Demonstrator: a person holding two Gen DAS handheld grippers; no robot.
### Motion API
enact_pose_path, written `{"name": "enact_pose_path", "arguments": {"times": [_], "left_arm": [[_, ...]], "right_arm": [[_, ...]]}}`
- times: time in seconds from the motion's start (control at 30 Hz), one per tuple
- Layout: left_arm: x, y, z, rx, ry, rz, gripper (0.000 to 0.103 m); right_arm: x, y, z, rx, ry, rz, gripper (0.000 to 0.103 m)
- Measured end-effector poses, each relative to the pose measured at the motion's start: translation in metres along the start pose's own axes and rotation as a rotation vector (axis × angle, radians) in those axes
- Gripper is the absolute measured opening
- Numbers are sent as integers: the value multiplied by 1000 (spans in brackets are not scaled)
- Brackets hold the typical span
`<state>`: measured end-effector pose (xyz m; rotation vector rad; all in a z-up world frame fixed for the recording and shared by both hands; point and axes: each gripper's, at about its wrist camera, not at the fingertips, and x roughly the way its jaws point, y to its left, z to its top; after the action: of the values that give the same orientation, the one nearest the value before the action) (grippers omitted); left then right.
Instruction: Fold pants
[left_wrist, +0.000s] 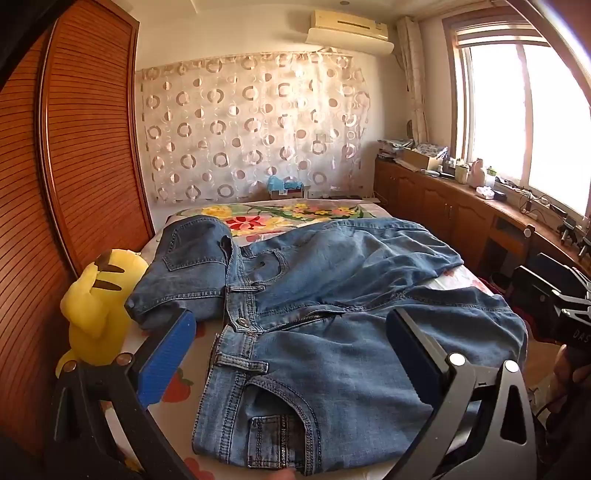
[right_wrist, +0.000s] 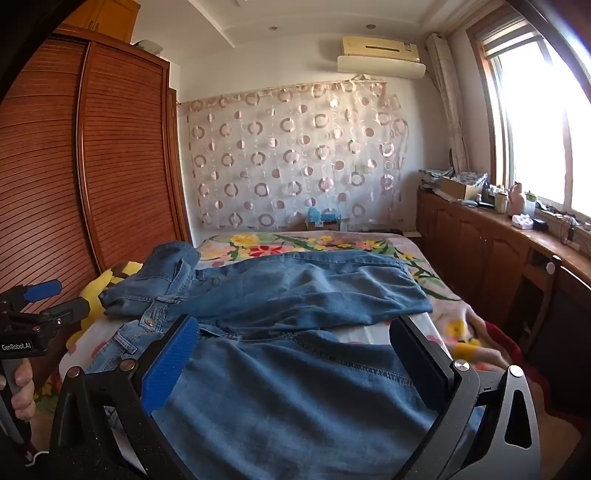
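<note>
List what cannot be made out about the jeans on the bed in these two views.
- Leg hems: the jeans run off the bottom edge in both views.
- Pocket label: left wrist view, lettering too small to read.
- Waistband's near part: right wrist view, covered by the right hand-held gripper.

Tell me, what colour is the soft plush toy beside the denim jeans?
The soft plush toy is yellow with dark stripes, seen best in the left wrist view.

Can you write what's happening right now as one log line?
task: fold pants | jeans: spread on bed, unfolded | left gripper: open | right gripper: open
</note>
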<state>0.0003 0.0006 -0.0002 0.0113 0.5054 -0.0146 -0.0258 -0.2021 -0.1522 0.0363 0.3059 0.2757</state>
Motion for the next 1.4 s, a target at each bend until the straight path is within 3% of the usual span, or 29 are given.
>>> {"name": "enact_pose_path", "arguments": {"times": [1.4], "left_arm": [[-10,-1,7,-10,-38,-8,103]], "right_arm": [[-1,-1,1,2,2,7,103]]}}
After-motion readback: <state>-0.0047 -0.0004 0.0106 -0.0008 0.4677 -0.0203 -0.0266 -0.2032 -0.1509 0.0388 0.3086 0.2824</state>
